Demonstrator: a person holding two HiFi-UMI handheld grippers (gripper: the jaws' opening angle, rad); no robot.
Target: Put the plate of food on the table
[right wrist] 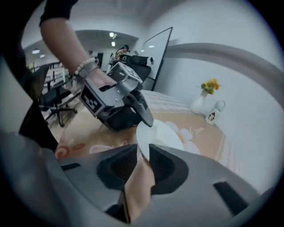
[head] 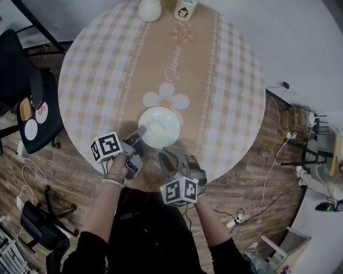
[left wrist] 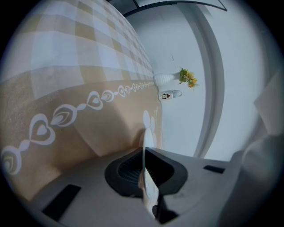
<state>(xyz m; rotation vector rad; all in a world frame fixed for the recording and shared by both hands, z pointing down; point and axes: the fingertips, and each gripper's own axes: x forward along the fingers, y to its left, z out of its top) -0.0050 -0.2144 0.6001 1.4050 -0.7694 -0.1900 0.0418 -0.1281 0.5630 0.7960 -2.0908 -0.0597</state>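
Note:
A white plate [head: 159, 127] holding a pale bit of food rests on the round checked table [head: 96, 80], near its front edge. My left gripper [head: 138, 135] is shut on the plate's left rim. In the left gripper view the plate [left wrist: 146, 142] shows edge-on, clamped between the pads of that gripper [left wrist: 144, 167]. My right gripper [head: 165, 152] points at the plate's near rim. In the right gripper view its jaws [right wrist: 142, 156] stand a narrow gap apart. The plate [right wrist: 162, 135] has its rim at their tips, tablecloth shows in the gap, and the left gripper [right wrist: 143, 116] holds the far side.
A white vase [head: 149, 9] with yellow flowers [right wrist: 210, 84] and a mug [head: 185, 9] stand at the table's far edge. A black chair [head: 32, 101] sits to the left. Cables and a power strip [head: 236, 218] lie on the wood floor to the right.

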